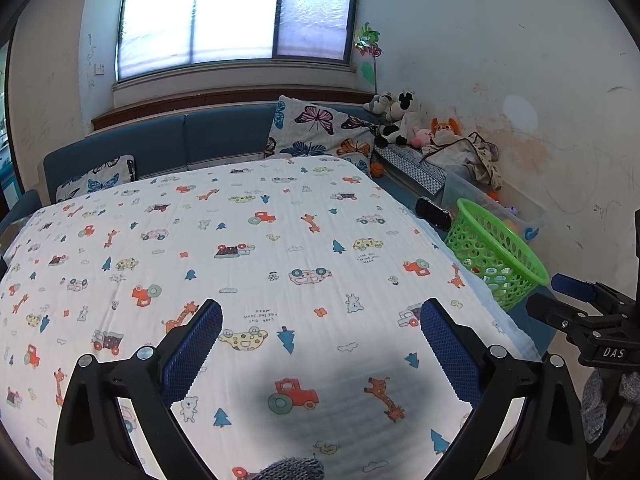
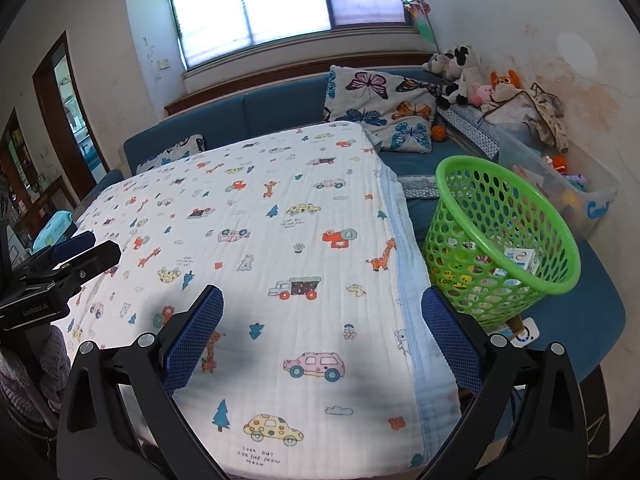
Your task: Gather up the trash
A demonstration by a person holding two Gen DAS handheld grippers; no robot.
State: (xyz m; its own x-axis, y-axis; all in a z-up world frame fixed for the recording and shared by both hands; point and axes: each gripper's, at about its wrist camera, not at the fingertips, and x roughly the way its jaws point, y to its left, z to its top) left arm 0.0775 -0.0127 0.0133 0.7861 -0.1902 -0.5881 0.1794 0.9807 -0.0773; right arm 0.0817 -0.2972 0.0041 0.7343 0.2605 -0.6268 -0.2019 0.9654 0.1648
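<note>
Left hand-held gripper [image 1: 320,356]: jaws apart, empty
Right hand-held gripper [image 2: 322,344]: apart, empty; surface [image 2: 260,240] shows no trash
Basket [image 2: 504,240]: beside the surface — cartons [image 2: 520,260] inside

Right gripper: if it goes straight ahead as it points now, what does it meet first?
Probably the white cartoon-printed blanket, which fills the gap between the open right gripper jaws; depth is unclear.

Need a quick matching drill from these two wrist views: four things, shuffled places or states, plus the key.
Things:
1. green basket
2. small cartons
3. butterfly pillow
4. right hand-held gripper

Places or states:
A. propped against the blue sofa back
B. open, empty, above the printed blanket
C. on the blue seat beside the blanket's edge
D. inside the basket

Pairs: 1-C, 2-D, 3-A, 4-B
</note>
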